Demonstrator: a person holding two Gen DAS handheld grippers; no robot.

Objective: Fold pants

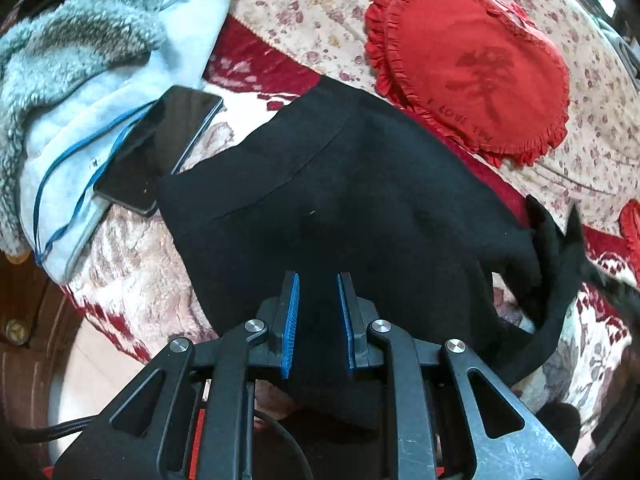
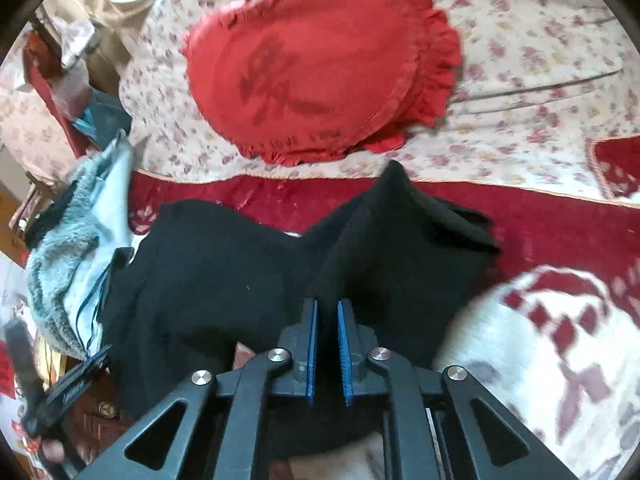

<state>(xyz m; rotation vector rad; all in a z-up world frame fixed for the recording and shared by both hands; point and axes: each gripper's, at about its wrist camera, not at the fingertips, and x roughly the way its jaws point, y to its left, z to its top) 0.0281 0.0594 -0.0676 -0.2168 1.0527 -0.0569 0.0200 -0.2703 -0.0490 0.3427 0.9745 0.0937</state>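
Left gripper [image 1: 318, 280]: jaws parted over the pants [image 1: 340, 200], gripping nothing.
Right gripper [image 2: 327, 304]: clenched on a raised fold of the pants [image 2: 224, 272].
Pants: spread on the blanket [image 1: 132, 264], near edge hanging off.
Left view only: a phone [image 1: 160, 148] touching the pants' left edge.
Far: red pillow [image 2: 312, 76]; its lettering was unreadable.
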